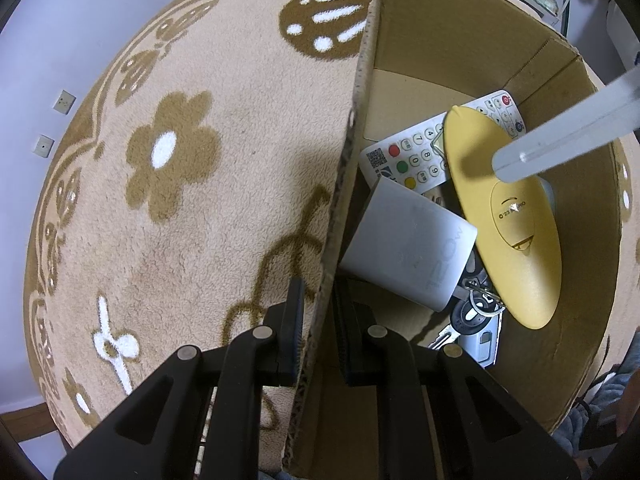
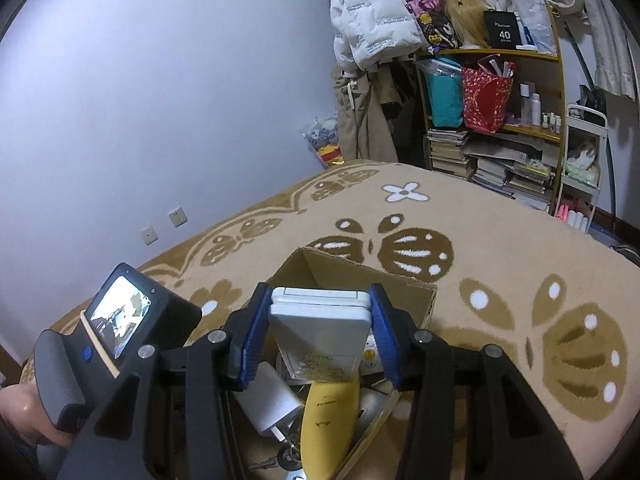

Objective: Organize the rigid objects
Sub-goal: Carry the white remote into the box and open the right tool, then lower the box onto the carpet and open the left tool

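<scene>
An open cardboard box stands on a flowered beige blanket. My left gripper points straight down and is shut on the box's left wall, one finger outside and one inside. In the box lie a white remote control, a yellow oval object, a white charger and keys. My right gripper is shut on a flat white device, held over the box. The device's edge reaches in from the right in the left wrist view.
The blanket spreads all around the box. Behind it are a shelf crowded with books and bags, and hanging clothes. A plain wall with sockets is on the left. The left gripper's body with its screen and a hand sit at lower left.
</scene>
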Motion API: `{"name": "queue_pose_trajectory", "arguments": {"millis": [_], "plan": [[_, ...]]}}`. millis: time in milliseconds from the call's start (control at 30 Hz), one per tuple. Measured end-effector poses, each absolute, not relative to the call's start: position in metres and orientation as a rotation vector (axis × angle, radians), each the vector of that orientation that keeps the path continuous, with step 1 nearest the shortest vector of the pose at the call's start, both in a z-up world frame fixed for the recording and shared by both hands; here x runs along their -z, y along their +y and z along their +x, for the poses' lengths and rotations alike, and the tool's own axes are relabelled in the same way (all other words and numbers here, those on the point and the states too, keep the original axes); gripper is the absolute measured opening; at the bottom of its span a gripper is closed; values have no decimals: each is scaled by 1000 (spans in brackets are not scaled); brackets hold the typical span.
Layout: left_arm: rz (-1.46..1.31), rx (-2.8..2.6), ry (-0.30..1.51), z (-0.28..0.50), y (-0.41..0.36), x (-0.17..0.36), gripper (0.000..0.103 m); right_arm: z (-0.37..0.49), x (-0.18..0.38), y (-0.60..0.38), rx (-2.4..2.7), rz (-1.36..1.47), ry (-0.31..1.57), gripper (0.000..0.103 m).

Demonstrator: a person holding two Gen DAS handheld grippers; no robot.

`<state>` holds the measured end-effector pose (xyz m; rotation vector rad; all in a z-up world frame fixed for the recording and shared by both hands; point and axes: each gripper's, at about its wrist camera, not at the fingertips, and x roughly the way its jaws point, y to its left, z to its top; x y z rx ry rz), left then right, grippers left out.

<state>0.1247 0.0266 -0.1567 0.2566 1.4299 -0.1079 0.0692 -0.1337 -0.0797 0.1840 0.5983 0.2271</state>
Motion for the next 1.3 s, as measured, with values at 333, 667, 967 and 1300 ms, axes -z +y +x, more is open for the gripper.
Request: {"name": "queue_pose_trajectory", "arguments": {"millis": [333, 667, 967, 1300], "plan": [[274, 94, 1414, 119, 23, 153, 15, 70, 80, -137, -213, 184, 647, 53], [259, 82, 1376, 113, 23, 142, 15, 59, 70, -148, -146, 207, 694, 65], [249, 82, 1296, 106, 21, 118, 15, 41, 62, -156, -89, 193, 725, 79], [234, 129, 1154, 82, 4, 79, 33, 7, 48, -171, 20, 143, 756, 103]]}}
